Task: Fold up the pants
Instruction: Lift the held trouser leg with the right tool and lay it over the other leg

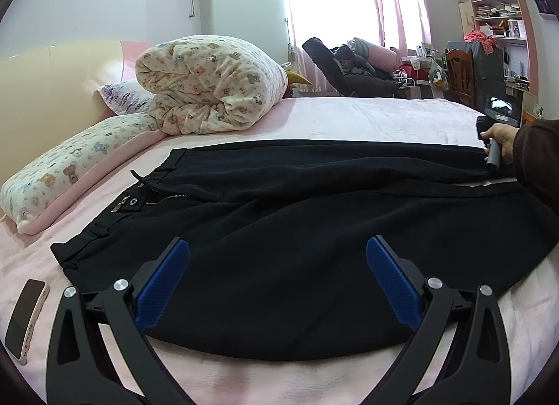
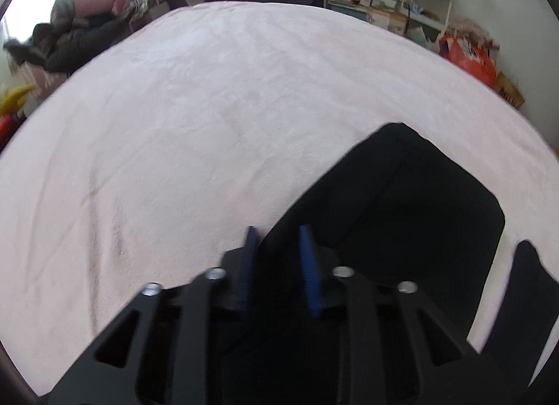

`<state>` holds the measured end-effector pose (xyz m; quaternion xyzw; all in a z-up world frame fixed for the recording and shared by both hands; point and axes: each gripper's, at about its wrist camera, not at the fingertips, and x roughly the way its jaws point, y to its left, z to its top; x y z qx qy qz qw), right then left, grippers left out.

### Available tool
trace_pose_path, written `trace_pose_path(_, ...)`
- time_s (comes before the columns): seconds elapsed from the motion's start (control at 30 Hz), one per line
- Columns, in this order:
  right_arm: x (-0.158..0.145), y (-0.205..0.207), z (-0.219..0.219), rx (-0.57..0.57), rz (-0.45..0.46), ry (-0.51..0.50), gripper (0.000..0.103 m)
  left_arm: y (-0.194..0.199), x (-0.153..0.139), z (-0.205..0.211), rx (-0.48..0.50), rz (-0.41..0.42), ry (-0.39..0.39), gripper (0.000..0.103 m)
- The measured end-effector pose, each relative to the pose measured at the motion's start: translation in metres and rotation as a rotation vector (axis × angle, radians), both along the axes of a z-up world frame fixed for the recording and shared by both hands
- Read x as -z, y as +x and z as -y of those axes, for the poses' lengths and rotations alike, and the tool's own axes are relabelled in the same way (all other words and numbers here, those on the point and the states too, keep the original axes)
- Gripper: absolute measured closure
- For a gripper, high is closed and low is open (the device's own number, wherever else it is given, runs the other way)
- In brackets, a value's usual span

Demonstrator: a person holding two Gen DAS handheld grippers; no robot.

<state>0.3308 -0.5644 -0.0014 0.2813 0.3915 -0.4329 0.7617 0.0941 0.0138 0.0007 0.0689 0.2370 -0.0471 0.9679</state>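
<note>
Pants: the black pants [image 1: 297, 216] lie flat on the pink bed [image 1: 349, 118], just ahead of our left hand-held gripper [image 1: 277, 275], waistband and open zip to its front-left, legs running off to its right.
Left hand-held gripper: released, jaws spread wide, hovering over the near edge of the cloth, with nothing between the blue pads [image 1: 162, 286].
Right hand-held gripper: our right hand-held gripper [image 2: 277, 265] sits at the leg ends; its jaws stand narrow with dark cloth between them, and we judge it is clamped on the pants [image 2: 401, 202], at the far leg's hem.
Handling: we expect soft, light, limp fabric that sags and drags on the fleecy cover; not fragile, not slippery.
Where to hold: we would pinch the near waistband corner, ahead and left of the left hand-held gripper, to match the hem grip.
Hard to see: the right wrist view is blurred, so actual pad contact is unclear; black cloth against black fingers hides the edges.
Cut off: the near leg's hem runs out of the left view.
Bystander: a phone [image 1: 24, 317] lies left of the left hand-held gripper, just beside the pants.
</note>
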Motion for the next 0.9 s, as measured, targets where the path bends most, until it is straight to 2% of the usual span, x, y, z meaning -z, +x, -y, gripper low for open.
trace_pose_path(0.03, -0.001, -0.008, 0.009, 0.003, 0.056, 0.044, 0.092, 0.0, 0.0, 0.0, -0.001, -0.001, 0.0, 0.002)
trace_pose_path(0.13, 0.001, -0.028, 0.026, 0.008, 0.187, 0.159, 0.098, 0.002, 0.001, -0.001, 0.0, -0.008, -0.004, 0.002)
trace_pose_path(0.27, -0.002, -0.055, 0.031, 0.013, 0.372, 0.287, 0.099, 0.005, 0.001, -0.005, 0.001, -0.027, -0.028, 0.002)
trace_pose_path(0.4, -0.016, -0.09, 0.033, -0.007, 0.505, 0.363, 0.099, 0.004, 0.0, -0.012, -0.007, -0.028, -0.063, 0.002)
trace_pose_path(0.63, -0.053, -0.151, 0.013, -0.109, 0.635, 0.374, 0.1, -0.005, -0.01, -0.02, -0.004, 0.018, -0.123, 0.002)
trace_pose_path(0.77, -0.064, -0.201, -0.008, -0.156, 0.684, 0.374, 0.101, -0.008, -0.019, -0.037, -0.032, 0.051, -0.23, 0.002)
trace_pose_path(0.9, -0.062, -0.25, -0.022, -0.186, 0.715, 0.401, 0.101, -0.002, -0.019, -0.062, -0.07, 0.03, -0.37, 0.002)
